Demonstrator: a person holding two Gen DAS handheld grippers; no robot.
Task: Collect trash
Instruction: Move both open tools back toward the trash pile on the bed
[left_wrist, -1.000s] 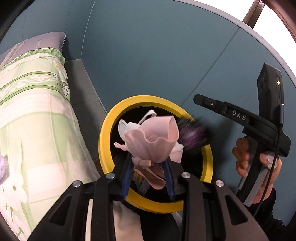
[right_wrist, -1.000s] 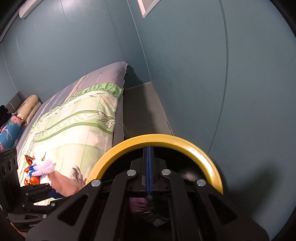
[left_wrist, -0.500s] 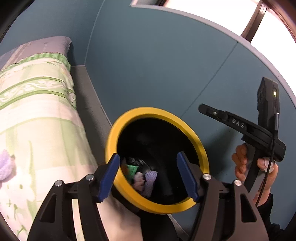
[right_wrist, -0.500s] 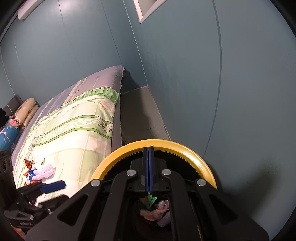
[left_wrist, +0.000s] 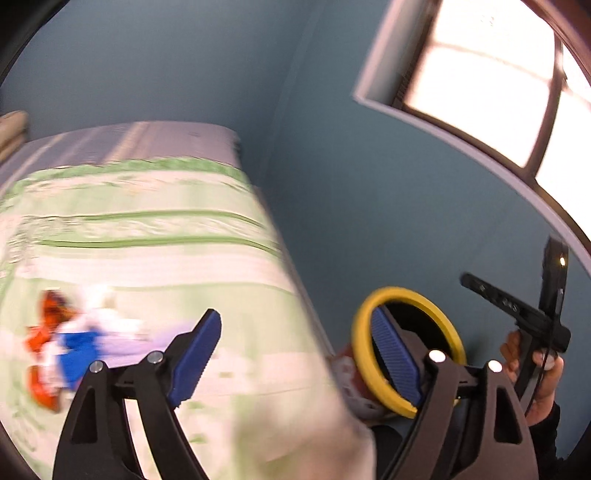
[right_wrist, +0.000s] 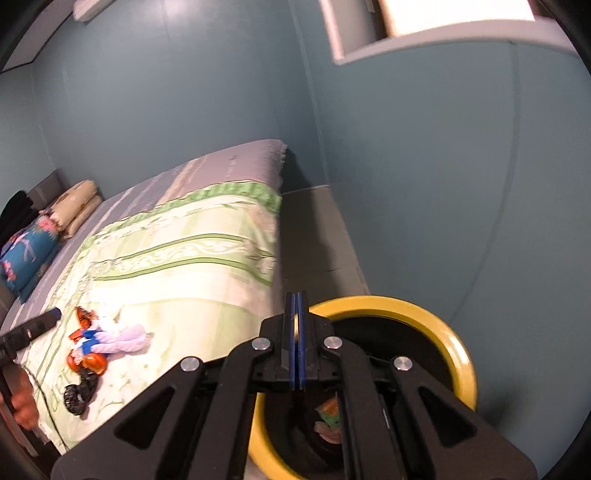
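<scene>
The remaining trash, a loose heap of orange, blue, white and lilac crumpled wrappers (right_wrist: 99, 341) with a black crinkled scrap (right_wrist: 79, 395) at its near end, lies on the pale green patterned bedspread (right_wrist: 177, 280), well to the left of the black waste bin with a yellow ring rim (right_wrist: 458, 354) that stands on the floor by the teal wall. In the left wrist view the same heap (left_wrist: 70, 343) sits ahead and to the left of the left gripper (left_wrist: 291, 354), its long axis running roughly across the line of the fingers. The left gripper is the nearer one; its jaws have just been opening and stand wide, with nothing between them. The right gripper (right_wrist: 297, 332) hovers over the bin rim, blue pads pressed together, holding nothing. Inside the bin a few discarded pieces of green, orange and pink litter (right_wrist: 328, 421) are visible.
</scene>
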